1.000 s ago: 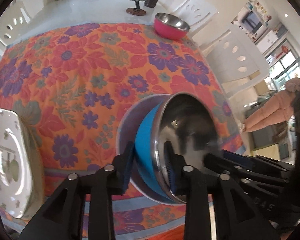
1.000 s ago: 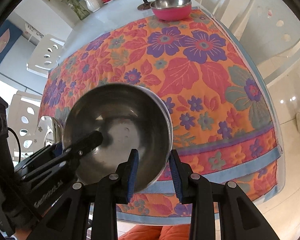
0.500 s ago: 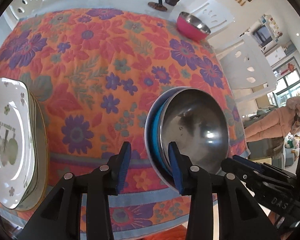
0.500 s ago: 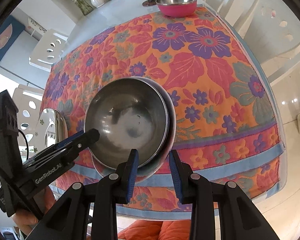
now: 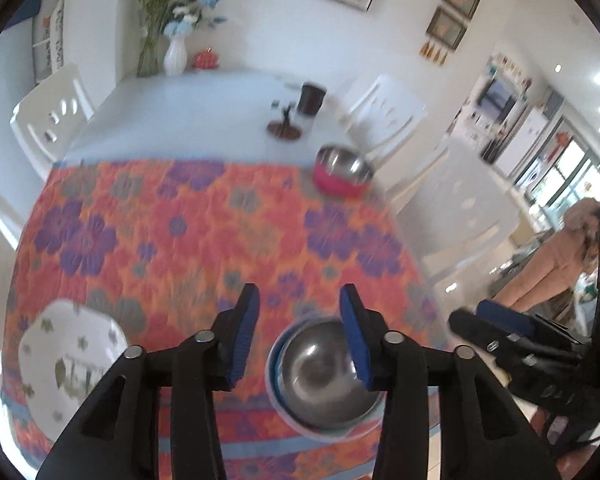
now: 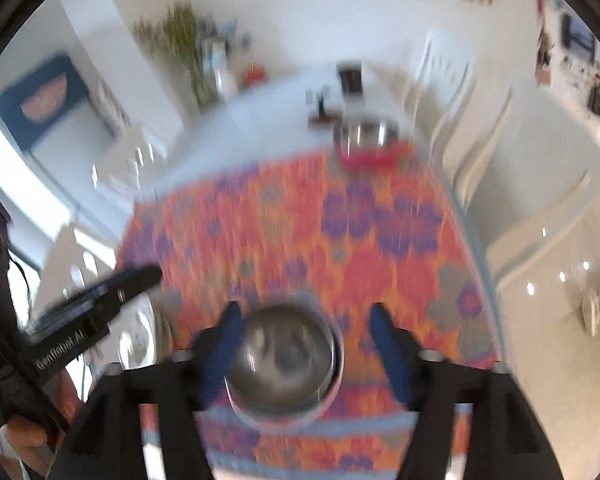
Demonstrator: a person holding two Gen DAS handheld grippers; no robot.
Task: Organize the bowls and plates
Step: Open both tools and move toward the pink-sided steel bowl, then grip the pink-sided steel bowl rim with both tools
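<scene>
Both grippers, L (image 5: pixel 299 334) & R (image 6: pixel 305 350), just opened, hold nothing above stacked bowls (image 5: pixel 320 376); "GenRobot.AI" on L

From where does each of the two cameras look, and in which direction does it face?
Left wrist: sits on the left gripper, above the table's near edge, facing down-forward; its open fingers and the right gripper show.
Right wrist: sits on the right gripper, same direction, blurred; the left gripper and a hand show.
Shared: nested steel bowls, pink bowl, floral cloth.
</scene>
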